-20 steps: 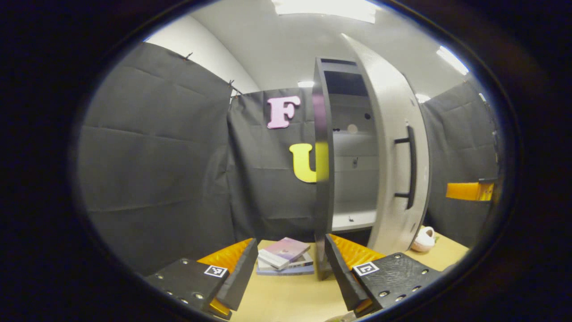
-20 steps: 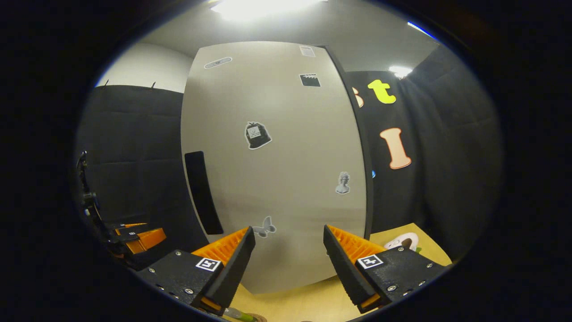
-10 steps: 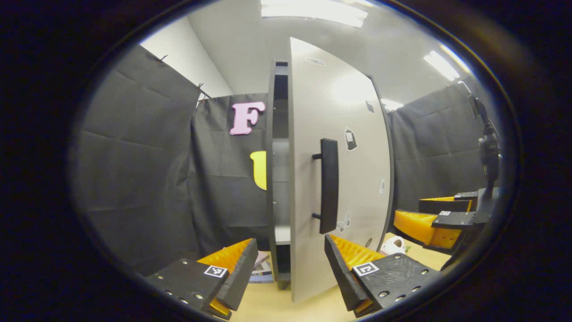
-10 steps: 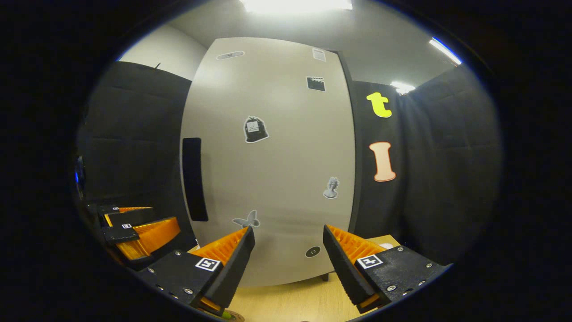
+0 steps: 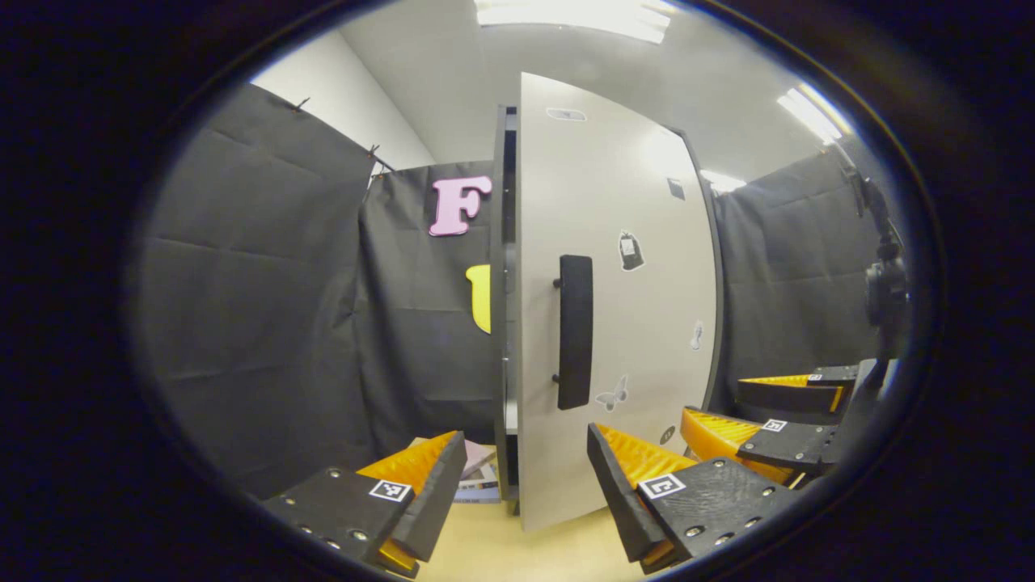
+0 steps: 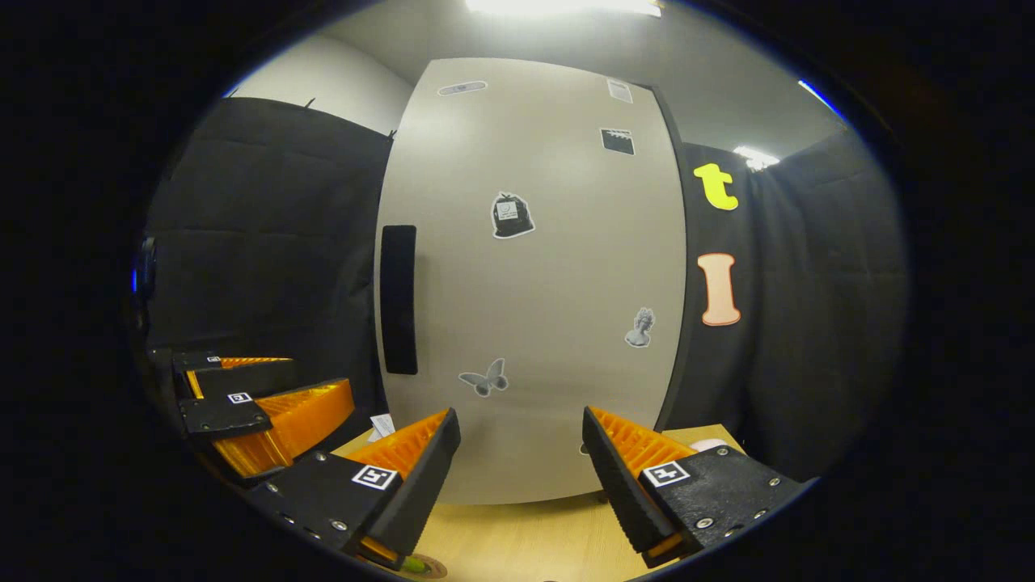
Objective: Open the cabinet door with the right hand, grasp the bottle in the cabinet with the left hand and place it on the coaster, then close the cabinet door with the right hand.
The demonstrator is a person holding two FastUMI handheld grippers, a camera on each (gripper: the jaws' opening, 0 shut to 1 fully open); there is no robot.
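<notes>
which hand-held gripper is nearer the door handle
Left, as far as I can tell. Left hand-held gripper sits just below the handle; right hand-held gripper faces the door, further right.

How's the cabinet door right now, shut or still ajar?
Nearly shut. In the left gripper view a narrow dark gap remains between the door and the cabinet frame.

Bright ceiling lights (image 5: 574,16) glare overhead; both fisheye views stay sharp, bending strongly toward the edges.
</notes>
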